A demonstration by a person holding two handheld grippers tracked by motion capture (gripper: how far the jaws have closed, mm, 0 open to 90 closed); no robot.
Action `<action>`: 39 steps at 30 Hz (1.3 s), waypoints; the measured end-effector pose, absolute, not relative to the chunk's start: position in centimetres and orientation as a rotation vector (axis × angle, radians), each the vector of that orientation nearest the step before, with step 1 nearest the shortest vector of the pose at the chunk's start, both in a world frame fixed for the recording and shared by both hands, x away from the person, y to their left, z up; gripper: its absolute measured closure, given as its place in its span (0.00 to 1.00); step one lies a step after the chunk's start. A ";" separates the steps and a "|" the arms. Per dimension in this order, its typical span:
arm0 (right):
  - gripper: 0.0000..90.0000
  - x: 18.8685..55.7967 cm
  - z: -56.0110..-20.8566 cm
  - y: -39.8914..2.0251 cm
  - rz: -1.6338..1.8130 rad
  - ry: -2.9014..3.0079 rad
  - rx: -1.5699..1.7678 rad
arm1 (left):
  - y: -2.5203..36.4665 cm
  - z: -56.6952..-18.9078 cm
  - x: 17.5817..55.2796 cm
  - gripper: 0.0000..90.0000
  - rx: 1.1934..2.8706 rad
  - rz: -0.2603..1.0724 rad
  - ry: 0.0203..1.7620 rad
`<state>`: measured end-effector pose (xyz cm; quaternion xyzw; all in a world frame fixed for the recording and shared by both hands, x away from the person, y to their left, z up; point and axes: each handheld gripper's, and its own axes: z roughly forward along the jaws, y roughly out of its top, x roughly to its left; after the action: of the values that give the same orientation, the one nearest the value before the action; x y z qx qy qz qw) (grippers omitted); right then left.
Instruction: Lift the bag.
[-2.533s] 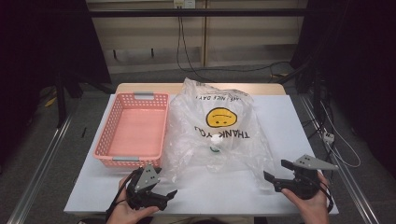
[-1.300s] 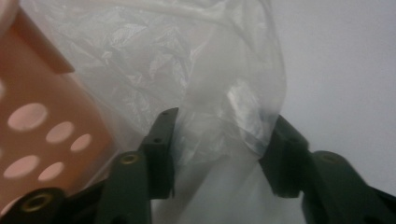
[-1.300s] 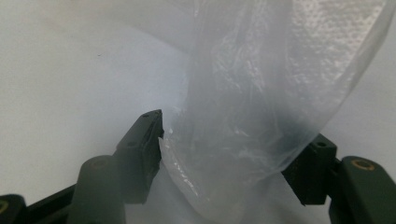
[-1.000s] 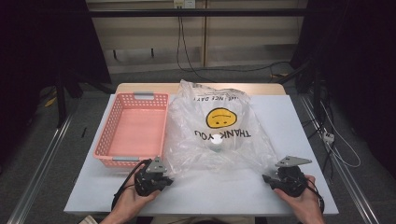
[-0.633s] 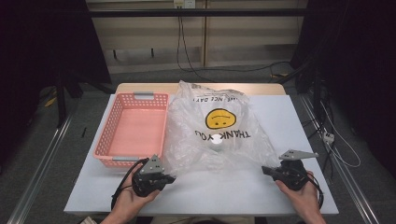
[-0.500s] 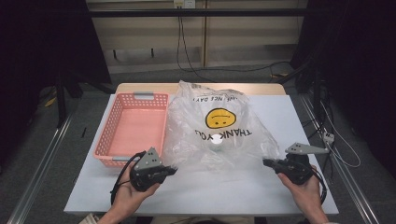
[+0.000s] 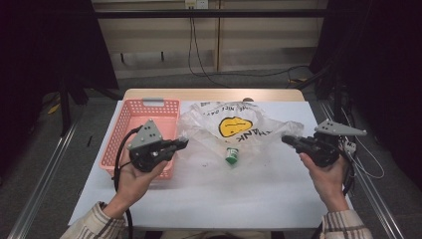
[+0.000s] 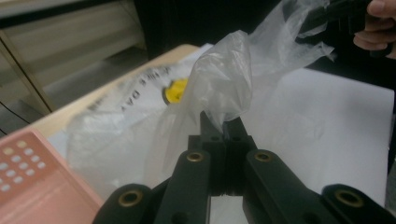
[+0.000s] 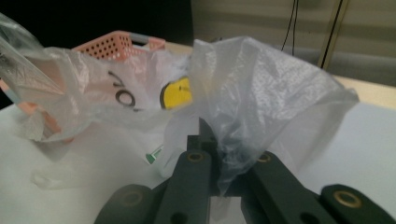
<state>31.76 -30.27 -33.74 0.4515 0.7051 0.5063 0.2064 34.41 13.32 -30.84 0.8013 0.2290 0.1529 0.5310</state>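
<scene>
Plastic bag [image 7: 234, 137] pinched, both tongs raised apart

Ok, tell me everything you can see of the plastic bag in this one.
The plastic bag is thin, clear, crinkled film printed with a yellow smiley and dark lettering. Its near corners are pinched and lifted off the white table, one in the shut left gripper, one in the shut right gripper; its far end lies on the table beside the pink basket. A small green-and-white item shows through it.
</scene>
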 end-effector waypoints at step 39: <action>1.00 41.5 -17.5 -29.3 1.464 1.709 1.093 | 16.2 -17.4 43.6 1.00 1.606 0.530 0.711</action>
<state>41.52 -29.27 -17.51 0.4146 0.6484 0.5556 0.3145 43.56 16.25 -17.42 0.6951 0.3076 0.2293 0.6079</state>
